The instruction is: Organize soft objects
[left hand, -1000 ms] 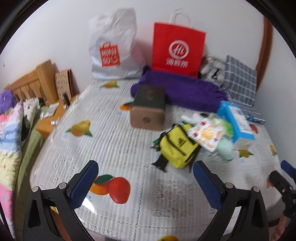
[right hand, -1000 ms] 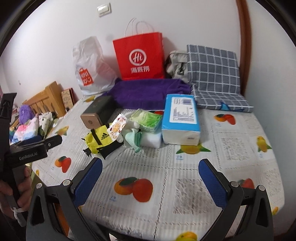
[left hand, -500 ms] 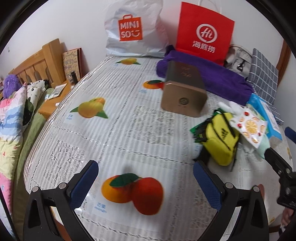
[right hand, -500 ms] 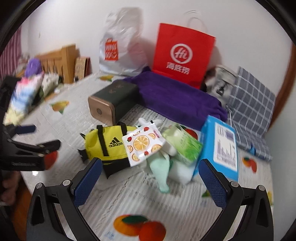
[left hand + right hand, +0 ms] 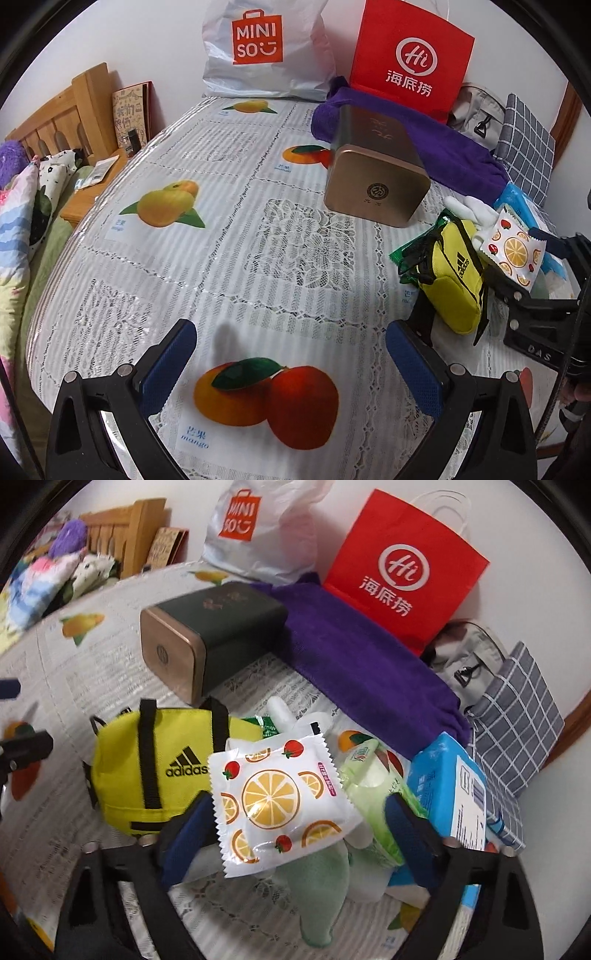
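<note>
I see a table under a fruit-print lace cloth (image 5: pixel 236 236). Ahead of my left tool lies a gold-ended tin (image 5: pixel 376 173); to its right, the yellow pouch (image 5: pixel 452 280). Beyond both, a purple towel (image 5: pixel 362 657) and two bags against the wall.

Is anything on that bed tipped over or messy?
Yes. The dark green tin lies on its side beside the purple towel. The orange-print packet, yellow bag and green wipes pack sit in a jumbled, overlapping heap.
</note>
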